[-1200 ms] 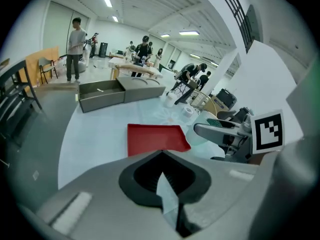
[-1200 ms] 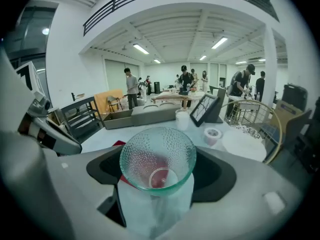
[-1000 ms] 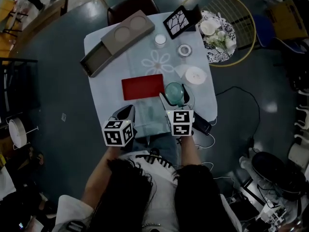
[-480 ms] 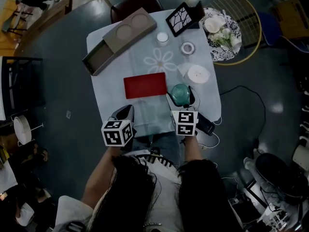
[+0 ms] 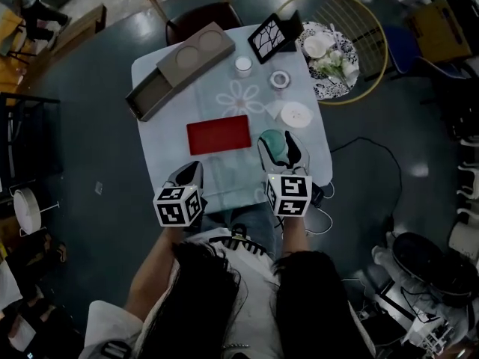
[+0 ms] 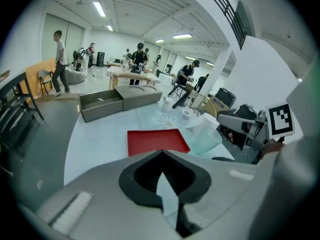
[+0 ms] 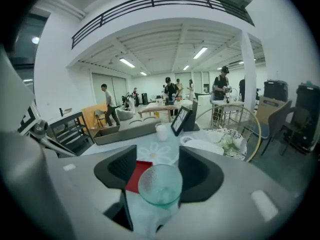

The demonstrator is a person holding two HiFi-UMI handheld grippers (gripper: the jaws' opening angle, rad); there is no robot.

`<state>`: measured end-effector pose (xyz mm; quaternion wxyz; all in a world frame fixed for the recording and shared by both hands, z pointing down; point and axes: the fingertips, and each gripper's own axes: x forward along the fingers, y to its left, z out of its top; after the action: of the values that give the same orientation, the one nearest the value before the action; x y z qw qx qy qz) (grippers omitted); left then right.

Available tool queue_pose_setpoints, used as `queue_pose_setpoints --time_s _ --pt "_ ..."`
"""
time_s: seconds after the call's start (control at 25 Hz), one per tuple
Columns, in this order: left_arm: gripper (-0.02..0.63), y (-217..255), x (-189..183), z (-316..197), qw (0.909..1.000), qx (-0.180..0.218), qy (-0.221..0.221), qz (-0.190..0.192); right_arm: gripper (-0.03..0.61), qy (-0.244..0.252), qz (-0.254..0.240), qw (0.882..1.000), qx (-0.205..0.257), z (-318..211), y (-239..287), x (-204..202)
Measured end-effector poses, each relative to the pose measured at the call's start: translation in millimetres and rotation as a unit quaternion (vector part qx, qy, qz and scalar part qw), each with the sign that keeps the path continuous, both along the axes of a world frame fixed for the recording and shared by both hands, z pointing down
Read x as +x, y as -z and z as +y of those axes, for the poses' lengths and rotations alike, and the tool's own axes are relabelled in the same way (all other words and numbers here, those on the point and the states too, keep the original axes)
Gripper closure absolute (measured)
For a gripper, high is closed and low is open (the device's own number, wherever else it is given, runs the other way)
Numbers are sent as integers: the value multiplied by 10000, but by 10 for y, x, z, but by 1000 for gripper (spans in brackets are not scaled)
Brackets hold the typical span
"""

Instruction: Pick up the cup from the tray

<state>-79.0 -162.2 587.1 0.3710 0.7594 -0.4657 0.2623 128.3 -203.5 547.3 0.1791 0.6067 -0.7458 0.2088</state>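
Observation:
A green glass cup (image 5: 274,143) sits between the fingers of my right gripper (image 5: 277,142), just right of the red tray (image 5: 218,134). In the right gripper view the cup's rim (image 7: 159,184) spans the gap between the two black pads, so the gripper (image 7: 159,171) is shut on it. The tray (image 7: 136,176) shows behind the cup. My left gripper (image 5: 188,176) hovers at the table's near edge, below the tray's left corner. Its jaws (image 6: 162,176) are shut with nothing in them. From there I see the tray (image 6: 157,141) and the cup (image 6: 207,139).
At the table's far side there are a long grey box (image 5: 176,66), a small white cup (image 5: 243,66), a tape roll (image 5: 280,79), a white disc (image 5: 295,114) and a black picture frame (image 5: 269,36). A round wire stand with flowers (image 5: 329,54) is to the right. A black device (image 5: 318,193) lies by the near right corner.
The right gripper and the cup have shifted slightly to the right, away from the red tray. The left gripper has stayed about where it was.

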Motion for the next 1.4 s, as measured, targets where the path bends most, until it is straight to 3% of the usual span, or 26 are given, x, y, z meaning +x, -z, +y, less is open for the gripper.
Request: queue_pose_setpoints --time_s 0.04,0.12,0.16,0.24,0.32,0.56,0.72,1.4 --pt "614 37 -11 -12 10000 78 29 28 313 -45 52 10000 -63 32 12 0" --pt "614 115 -32 -30 9996 238 80 88 327 -198 137 9997 -18 79 112 -2" --pt "614 150 -50 -34 9994 302 106 122 364 -304 117 9994 65 94 187 -11" --pt "614 203 -109 -21 9990 387 168 171 500 -456 5 9987 224 121 322 -73" --pt "614 258 -164 -6 9984 477 228 213 550 -359 16 9990 282 144 400 -206" --pt "614 411 -235 7 9959 745 358 357 552 230 196 9992 251 248 465 -715" --pt "614 528 -251 68 9945 898 304 452 554 312 175 9993 125 360 433 -916" --pt "614 543 -301 325 9947 907 164 459 554 228 209 9994 -179 720 261 -1011"
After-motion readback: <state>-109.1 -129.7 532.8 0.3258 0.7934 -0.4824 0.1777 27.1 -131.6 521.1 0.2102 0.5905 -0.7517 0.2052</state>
